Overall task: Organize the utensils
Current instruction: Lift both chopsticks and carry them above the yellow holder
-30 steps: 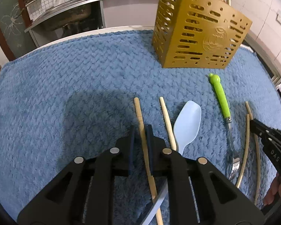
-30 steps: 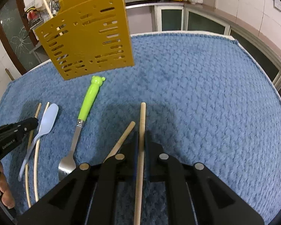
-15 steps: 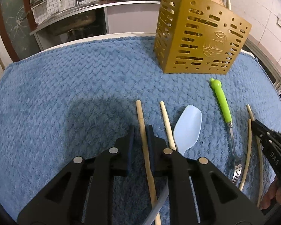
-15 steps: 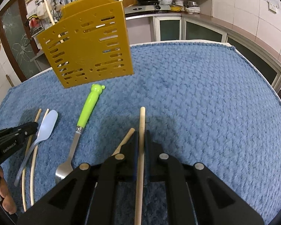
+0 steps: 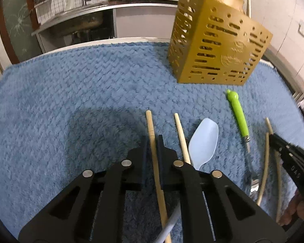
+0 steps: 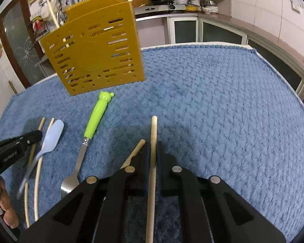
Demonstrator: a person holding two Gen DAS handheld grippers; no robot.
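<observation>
Pinching one wooden chopstick (image 5: 152, 133) each, left gripper (image 5: 152, 141) (just closing) and right gripper (image 6: 153, 145); chopsticks pointing toward twelve o'clock.

Lower end of chopstick (image 5: 155, 162) cut off by bottom edge. Pale blue spoon (image 5: 202, 143) handle hidden behind left gripper (image 5: 152, 141) body. Fork (image 6: 75, 168) tines partly hidden under right gripper (image 6: 152, 147). Holder (image 6: 93, 50) contents unreadable.

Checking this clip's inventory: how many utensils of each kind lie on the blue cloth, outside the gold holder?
chopsticks: 4
light blue spoon: 1
green-handled fork: 1
Total: 6
</observation>
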